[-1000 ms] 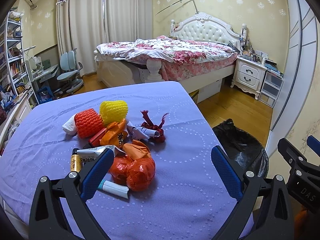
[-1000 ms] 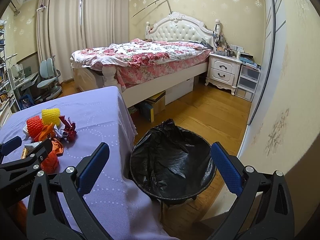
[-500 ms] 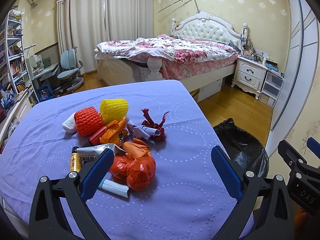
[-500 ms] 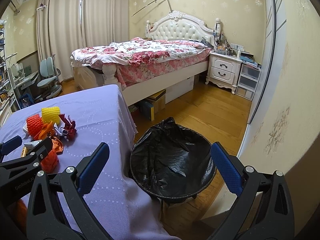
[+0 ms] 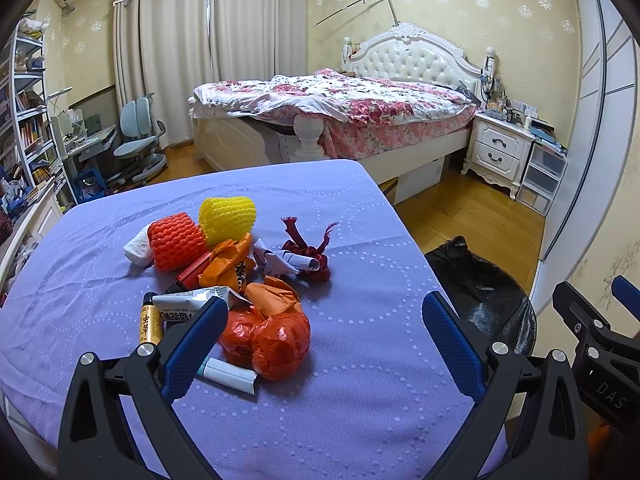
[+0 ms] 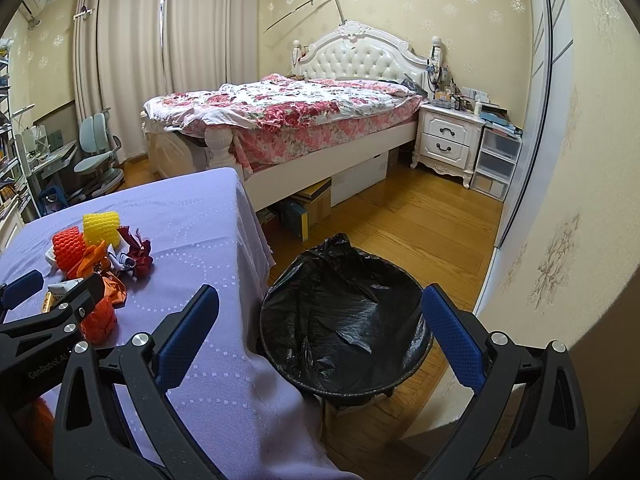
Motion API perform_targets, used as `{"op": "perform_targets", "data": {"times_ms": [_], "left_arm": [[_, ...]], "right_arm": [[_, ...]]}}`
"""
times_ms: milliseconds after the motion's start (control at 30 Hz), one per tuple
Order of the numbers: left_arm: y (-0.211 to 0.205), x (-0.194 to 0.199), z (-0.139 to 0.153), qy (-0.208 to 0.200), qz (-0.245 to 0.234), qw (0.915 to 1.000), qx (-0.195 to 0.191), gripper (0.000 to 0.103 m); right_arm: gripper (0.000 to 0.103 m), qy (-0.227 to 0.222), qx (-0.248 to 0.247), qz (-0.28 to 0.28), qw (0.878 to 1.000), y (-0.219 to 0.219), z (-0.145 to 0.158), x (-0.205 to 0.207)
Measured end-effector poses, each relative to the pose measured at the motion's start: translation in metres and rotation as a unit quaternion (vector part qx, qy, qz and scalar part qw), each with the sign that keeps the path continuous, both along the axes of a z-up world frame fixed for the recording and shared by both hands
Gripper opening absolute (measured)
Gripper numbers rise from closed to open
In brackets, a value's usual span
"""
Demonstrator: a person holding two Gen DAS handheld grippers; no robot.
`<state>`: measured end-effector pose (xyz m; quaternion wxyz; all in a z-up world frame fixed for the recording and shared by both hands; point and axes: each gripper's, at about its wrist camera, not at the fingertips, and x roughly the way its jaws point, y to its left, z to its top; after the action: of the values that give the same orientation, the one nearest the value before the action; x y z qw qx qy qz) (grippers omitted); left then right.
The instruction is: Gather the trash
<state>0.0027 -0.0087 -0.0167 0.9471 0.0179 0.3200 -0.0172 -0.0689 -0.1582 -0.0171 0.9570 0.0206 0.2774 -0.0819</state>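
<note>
Left gripper agape above trash pile

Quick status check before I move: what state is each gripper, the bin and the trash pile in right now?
Left gripper: open, empty, just above the pile.
Right gripper: open, empty, over the bin.
Bin: lined with a black bag, nothing visible inside.
Trash pile: on the purple tablecloth, uncollected.
Orange bag: crumpled, nearest the left gripper.
</note>
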Motion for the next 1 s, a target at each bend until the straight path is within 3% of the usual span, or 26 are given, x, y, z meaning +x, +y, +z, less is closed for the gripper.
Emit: {"op": "perform_targets", "data": {"times_ms": [467,733,833,1000], "left_arm": [[0.003,-0.001,-0.013,0.013,0.006,0.9999,0.004,0.097],[0.033,-0.009,-0.018,0.021,0.029,0.9993,0.014,0.094],[0.049,-0.014,-0.021,0.029,0.041,0.9986,0.016,0.088],[0.083,-0.018,-0.028,0.048,0.072,0.9962,0.007,0.082]], "right_arm": [[0.099,0.011,-0.008,0.008,1.000,0.009,-0.013,0.001],[0.099,0.029,-0.008,0.029,0.999,0.024,-0.020,0.011],[0.098,0.036,-0.008,0.048,0.998,0.033,-0.019,0.015],[0.081,0.051,0.000,0.082,0.995,0.049,-0.020,0.022]]}}
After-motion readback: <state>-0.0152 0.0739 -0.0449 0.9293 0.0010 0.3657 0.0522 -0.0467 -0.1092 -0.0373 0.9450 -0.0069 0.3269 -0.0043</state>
